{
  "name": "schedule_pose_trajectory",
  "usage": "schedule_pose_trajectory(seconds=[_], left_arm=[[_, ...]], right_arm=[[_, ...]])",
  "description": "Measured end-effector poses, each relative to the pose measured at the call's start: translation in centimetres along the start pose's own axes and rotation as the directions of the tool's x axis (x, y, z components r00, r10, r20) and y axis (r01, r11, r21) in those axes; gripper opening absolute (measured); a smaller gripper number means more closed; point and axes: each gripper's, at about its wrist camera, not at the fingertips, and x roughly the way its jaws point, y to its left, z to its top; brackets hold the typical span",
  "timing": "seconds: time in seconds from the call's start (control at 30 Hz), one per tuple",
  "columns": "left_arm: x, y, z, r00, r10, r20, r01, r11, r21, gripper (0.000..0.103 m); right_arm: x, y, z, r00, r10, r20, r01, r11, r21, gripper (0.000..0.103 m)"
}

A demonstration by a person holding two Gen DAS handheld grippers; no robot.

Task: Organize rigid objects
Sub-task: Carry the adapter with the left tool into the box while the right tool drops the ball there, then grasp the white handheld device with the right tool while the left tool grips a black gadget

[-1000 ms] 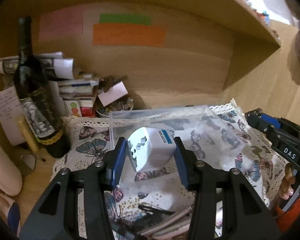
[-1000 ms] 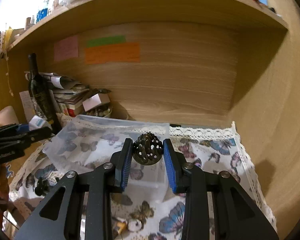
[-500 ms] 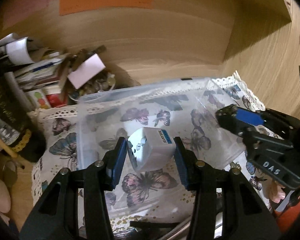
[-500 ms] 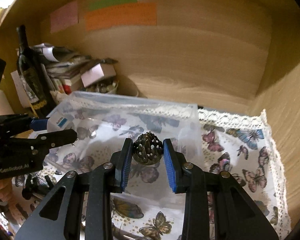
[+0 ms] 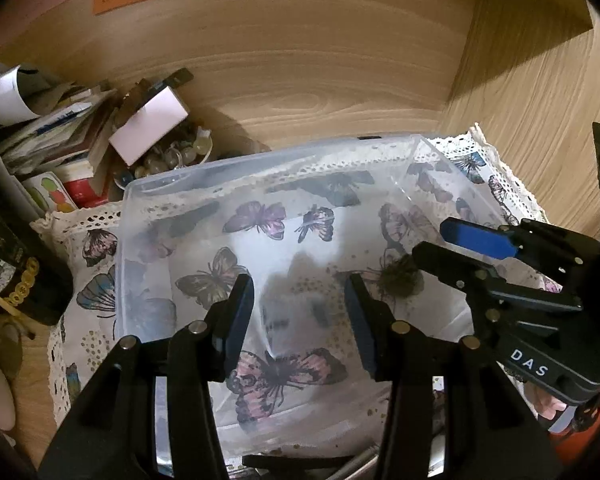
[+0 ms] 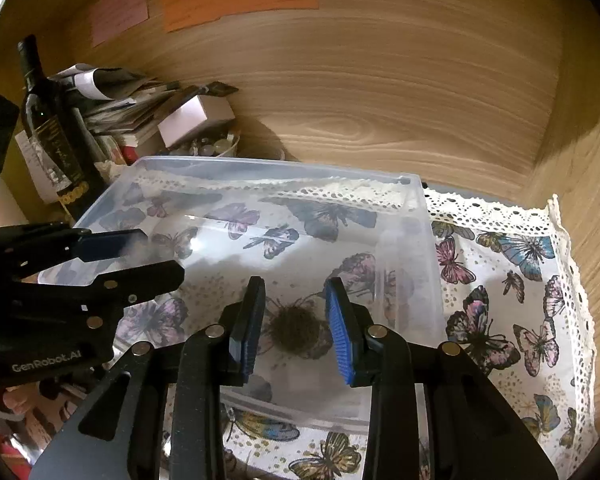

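A clear plastic bin [image 5: 168,184] [image 6: 400,184] stands on a butterfly-print cloth. My left gripper [image 5: 300,312] is open over the bin, and a blurred white travel adapter [image 5: 296,300] shows between and below its fingers. My right gripper [image 6: 296,320] is open over the bin's right part, and a blurred dark perforated ball [image 6: 296,326] shows below it. The ball [image 5: 400,280] also shows in the left wrist view by the right gripper's fingers [image 5: 476,238]. The left gripper's fingers [image 6: 112,244] show in the right wrist view at the left.
A dark wine bottle [image 6: 52,128], stacked papers and books [image 5: 48,132], a pink box [image 5: 150,122] and a bowl of small items [image 5: 180,156] crowd the back left. Wooden walls close the back and right. The lace-edged cloth [image 6: 520,280] spreads right of the bin.
Both grippers moved forward over the bin and opened. The white adapter left the left gripper and the dark ball left the right gripper; both now appear blurred inside the bin.
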Motion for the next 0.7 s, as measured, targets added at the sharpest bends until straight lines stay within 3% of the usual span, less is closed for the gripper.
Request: schedule_pose_trajectory(seconds=[0.1, 0.27, 0.47, 0.7], left_arm=[[-1.2, -0.1, 0.0, 1.0, -0.009, 0.024, 0.009, 1.0, 0.005, 0.049], [-4.5, 0.2, -0.3, 0.995, 0.002, 0.097, -0.003, 1.0, 0.01, 0.066], [-8.5, 1.5, -1.9, 0.986, 0.039, 0.16, -0.042, 0.999, 0.02, 0.081], [-10.4, 3.7, -5.2, 0.985, 0.091, 0.146, -0.087, 0.996, -0.033, 0.088]], right_arm=[[-1.2, 0.0, 0.0, 0.999, -0.002, 0.034, 0.002, 1.0, -0.002, 0.043], [-4.0, 0.3, -0.1, 0.995, -0.004, 0.095, 0.005, 1.0, -0.013, 0.055], [-7.4, 0.8, -1.3, 0.988, 0.009, 0.152, -0.004, 0.999, -0.037, 0.062], [-8.5, 3.0, -3.7, 0.988, 0.064, 0.138, -0.053, 0.995, -0.082, 0.069]])
